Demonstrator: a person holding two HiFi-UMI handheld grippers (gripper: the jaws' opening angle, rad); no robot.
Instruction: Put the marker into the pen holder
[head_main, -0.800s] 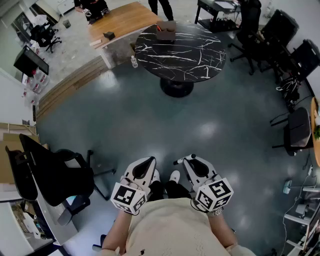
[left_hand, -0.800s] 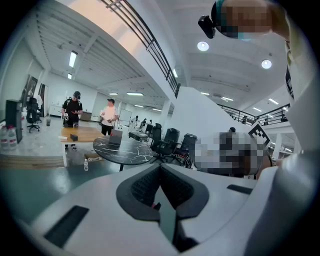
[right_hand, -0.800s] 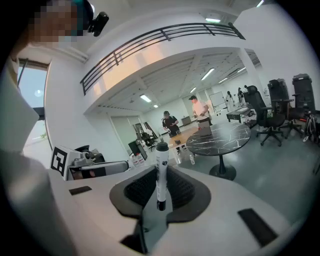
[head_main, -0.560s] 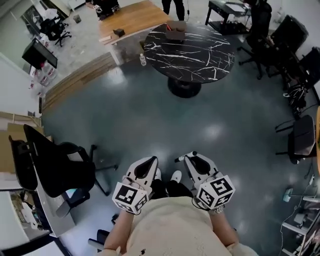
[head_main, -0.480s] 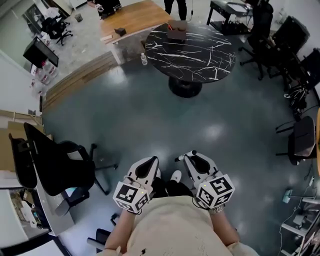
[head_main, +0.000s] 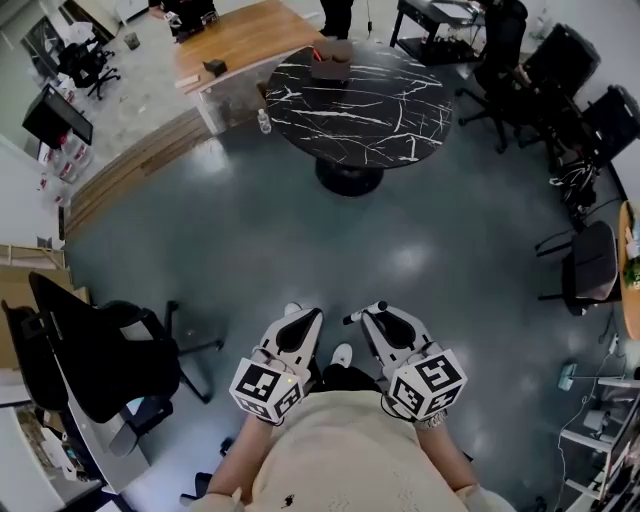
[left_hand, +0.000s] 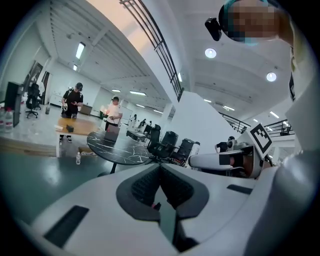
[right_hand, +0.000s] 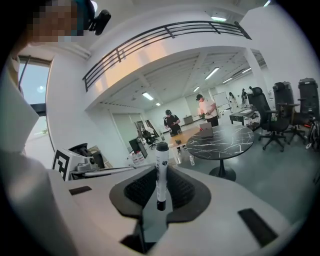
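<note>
While the person stands well back from the black table (head_main: 385, 115), the right gripper (right_hand: 160, 186) pinches the marker (right_hand: 161, 170); the left gripper (left_hand: 161, 186) is pressed together. The pen holder (head_main: 331, 60) sits at the table's eleven o'clock.

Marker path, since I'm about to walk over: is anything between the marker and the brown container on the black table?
Nothing visible does. The right gripper holds the marker; bare floor runs to the table, and the container sits at its far edge.

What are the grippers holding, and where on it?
The right gripper pinches the marker around its middle. The left gripper is shut, holding nothing.
</note>
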